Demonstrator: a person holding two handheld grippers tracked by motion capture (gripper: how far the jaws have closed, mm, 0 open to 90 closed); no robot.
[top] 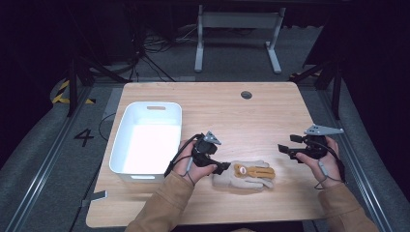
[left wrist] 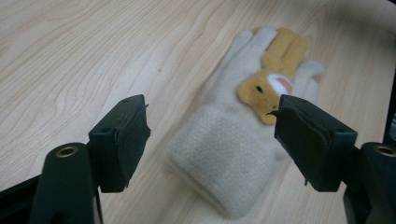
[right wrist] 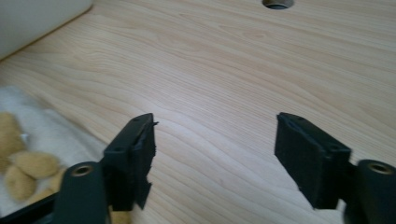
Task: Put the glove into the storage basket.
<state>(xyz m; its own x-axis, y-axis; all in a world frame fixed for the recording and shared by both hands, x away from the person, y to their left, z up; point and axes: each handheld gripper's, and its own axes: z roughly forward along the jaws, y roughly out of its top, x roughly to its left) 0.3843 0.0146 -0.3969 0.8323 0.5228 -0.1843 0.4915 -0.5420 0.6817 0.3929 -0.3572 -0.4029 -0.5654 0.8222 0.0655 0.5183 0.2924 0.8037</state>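
One glove (left wrist: pixel 233 154) lies flat on the table (top: pixel 232 111), cuff toward our left gripper (top: pixel 216 166), and one white bin (top: pixel 147 137) stands beyond that gripper on its outer side. We judge the work barely begun: the glove is not yet gripped, and picking it up and carrying it, probably to the bin, is all left. Our left gripper hangs just over the cuff with jaws spread wide, straddling it, holding nothing. Our right gripper (top: pixel 284 149) waits well apart on the glove's far side, jaws equally wide and empty over bare wood. Counted: one glove with one plush animal face sewn on, one bin, two grippers.
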